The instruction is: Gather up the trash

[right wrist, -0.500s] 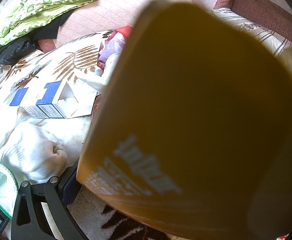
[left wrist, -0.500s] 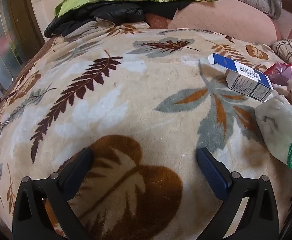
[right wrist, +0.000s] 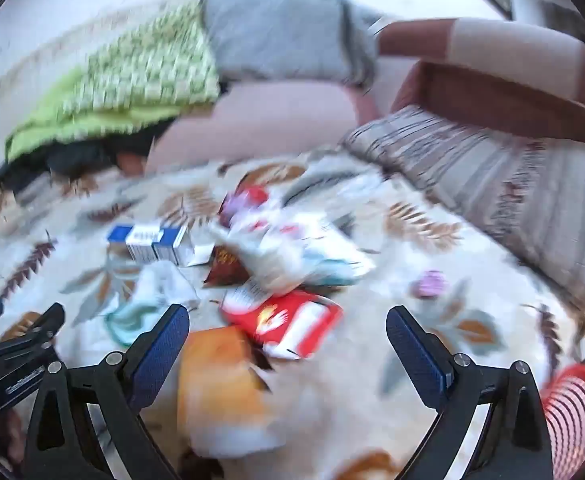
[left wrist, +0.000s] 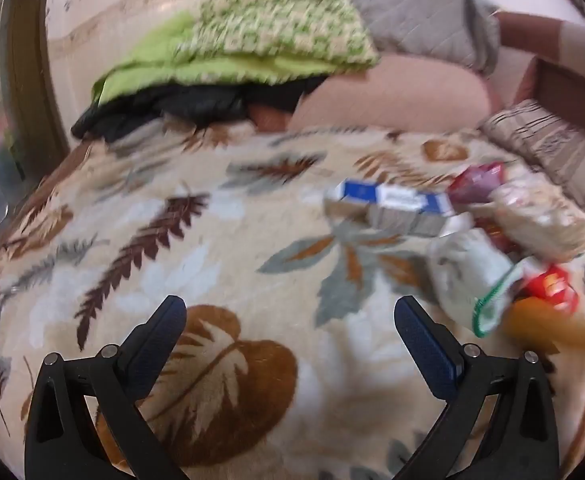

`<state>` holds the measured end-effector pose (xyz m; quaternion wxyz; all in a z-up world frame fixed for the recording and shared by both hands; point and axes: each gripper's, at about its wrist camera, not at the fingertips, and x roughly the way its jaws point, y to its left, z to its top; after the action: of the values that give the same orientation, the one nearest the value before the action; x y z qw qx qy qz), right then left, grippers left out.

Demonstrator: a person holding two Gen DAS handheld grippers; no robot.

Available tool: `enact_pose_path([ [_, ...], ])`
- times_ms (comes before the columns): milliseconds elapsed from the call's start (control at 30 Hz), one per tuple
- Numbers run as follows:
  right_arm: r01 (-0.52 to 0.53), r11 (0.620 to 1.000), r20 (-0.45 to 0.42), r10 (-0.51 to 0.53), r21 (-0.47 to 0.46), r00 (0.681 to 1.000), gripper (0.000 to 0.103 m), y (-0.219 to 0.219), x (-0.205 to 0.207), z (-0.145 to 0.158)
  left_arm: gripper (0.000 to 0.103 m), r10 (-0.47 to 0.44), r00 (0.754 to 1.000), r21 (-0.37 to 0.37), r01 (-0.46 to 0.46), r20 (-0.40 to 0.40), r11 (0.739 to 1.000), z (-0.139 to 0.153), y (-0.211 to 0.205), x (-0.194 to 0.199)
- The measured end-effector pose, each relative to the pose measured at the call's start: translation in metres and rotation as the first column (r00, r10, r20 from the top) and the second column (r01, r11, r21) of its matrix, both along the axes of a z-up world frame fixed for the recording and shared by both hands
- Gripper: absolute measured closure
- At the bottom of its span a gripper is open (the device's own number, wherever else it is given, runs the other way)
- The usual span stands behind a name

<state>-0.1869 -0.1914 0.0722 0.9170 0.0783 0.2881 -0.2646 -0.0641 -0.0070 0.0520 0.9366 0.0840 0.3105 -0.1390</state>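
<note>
A pile of trash lies on the leaf-patterned blanket (left wrist: 220, 240). It holds a blue-and-white carton (right wrist: 152, 242), a white cloth with a green hem (right wrist: 152, 296), a crumpled plastic bag (right wrist: 300, 248), a red packet (right wrist: 292, 324) and an orange box (right wrist: 220, 384). My right gripper (right wrist: 288, 320) is open just short of the pile, and the orange box lies flat by its left finger. My left gripper (left wrist: 290, 312) is open over bare blanket. From there the carton (left wrist: 392, 200), cloth (left wrist: 472, 276) and orange box (left wrist: 540, 324) sit off to the right. Both views are blurred.
A small purple item (right wrist: 428, 283) lies alone right of the pile. A red slatted basket (right wrist: 572, 408) shows at the lower right. A striped pillow (right wrist: 492, 168) and folded green bedding (left wrist: 252, 40) bound the far side. The left gripper's frame (right wrist: 12, 344) shows at the left.
The orange box that filled the right wrist view now lies on the blanket, out of the right gripper, which has drawn back. The left wrist view has swung right, showing more of the pile.
</note>
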Motion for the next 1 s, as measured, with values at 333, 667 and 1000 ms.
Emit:
enact_pose_path([
  [333, 0.055, 0.996, 0.08, -0.049, -0.07, 0.996, 0.002, 0.026, -0.099, 0.013, 0.0, -0.163, 0.977, 0.0, 0.165, 0.137, 0.986, 0.021, 0.004, -0.092],
  [667, 0.155, 0.984, 0.101, -0.145, -0.093, 0.984, 0.002, 0.016, -0.123, 0.004, 0.0, -0.202, 0.968, 0.03, 0.199, 0.151, 0.979, 0.009, 0.0, -0.113],
  [1000, 0.181, 0.98, 0.09, -0.174, -0.081, 0.981, 0.002, 0.012, -0.129, 0.003, 0.0, -0.207, 0.971, 0.015, 0.207, 0.123, 0.978, 0.007, -0.002, -0.108],
])
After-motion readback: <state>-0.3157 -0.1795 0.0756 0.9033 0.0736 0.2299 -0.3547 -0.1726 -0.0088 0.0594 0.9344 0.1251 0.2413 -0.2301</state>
